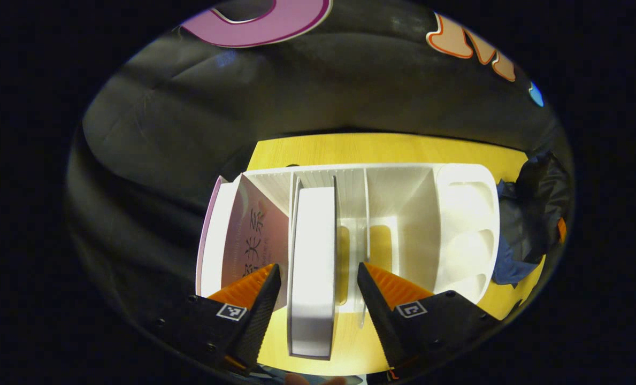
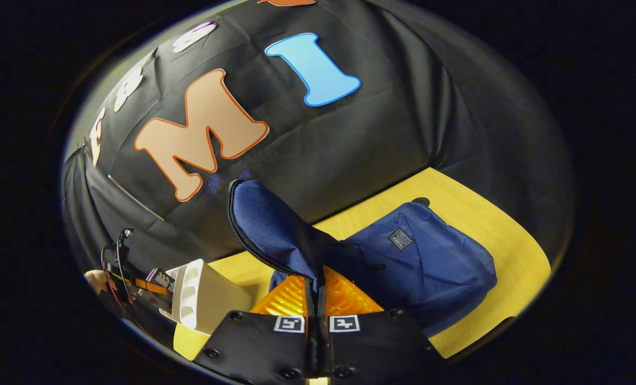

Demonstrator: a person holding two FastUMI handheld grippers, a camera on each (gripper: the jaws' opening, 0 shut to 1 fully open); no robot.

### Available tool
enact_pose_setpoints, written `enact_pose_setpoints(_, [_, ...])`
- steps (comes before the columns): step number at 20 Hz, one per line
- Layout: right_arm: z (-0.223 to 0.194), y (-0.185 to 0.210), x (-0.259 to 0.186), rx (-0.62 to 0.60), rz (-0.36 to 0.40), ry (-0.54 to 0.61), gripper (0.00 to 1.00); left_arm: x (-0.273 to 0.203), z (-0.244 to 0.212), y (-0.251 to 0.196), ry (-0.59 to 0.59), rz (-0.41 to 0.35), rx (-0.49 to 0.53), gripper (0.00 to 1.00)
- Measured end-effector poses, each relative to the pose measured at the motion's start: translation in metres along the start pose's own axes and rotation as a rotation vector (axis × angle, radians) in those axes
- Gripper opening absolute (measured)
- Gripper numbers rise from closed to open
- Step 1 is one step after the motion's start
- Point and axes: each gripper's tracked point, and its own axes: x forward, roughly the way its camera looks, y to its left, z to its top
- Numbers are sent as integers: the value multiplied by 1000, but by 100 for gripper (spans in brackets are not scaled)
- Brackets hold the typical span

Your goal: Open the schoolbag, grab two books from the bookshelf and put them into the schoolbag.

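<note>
I had the left tongs point(image 1: 318, 278) spread open around a white book point(image 1: 312, 267) in the bookshelf point(image 1: 457, 214), while the right tongs point(image 2: 316, 299) pinched the schoolbag point(image 2: 414, 256) flap.

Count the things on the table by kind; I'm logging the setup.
Books: 2 (white, pink)
Bookshelf: 1
Schoolbag: 1
Total: 4

2 books point(image 1: 312, 267) stand in 1 bookshelf point(image 1: 465, 214); 1 schoolbag point(image 2: 419, 262) lies on 1 table point(image 2: 510, 240).
</note>
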Motion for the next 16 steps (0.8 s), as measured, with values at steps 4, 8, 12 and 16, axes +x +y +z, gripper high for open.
enact_pose_setpoints(4, [-2, 0, 0, 1, -2, 1, 2, -1, -11, -21, 81, -82, 25, 39])
enact_pose_setpoints(8, [-1, 0, 1, 4, -5, 2, 3, -1, -8, -20, 78, -67, 23, 36])
enact_pose_setpoints(12, [-1, -1, 0, 8, -9, 0, 2, -7, -2, -17, 47, -66, 55, 33])
enact_pose_setpoints(16, [-1, -1, 0, 9, -11, 2, 3, -24, 2, -6, 12, -56, 78, 33])
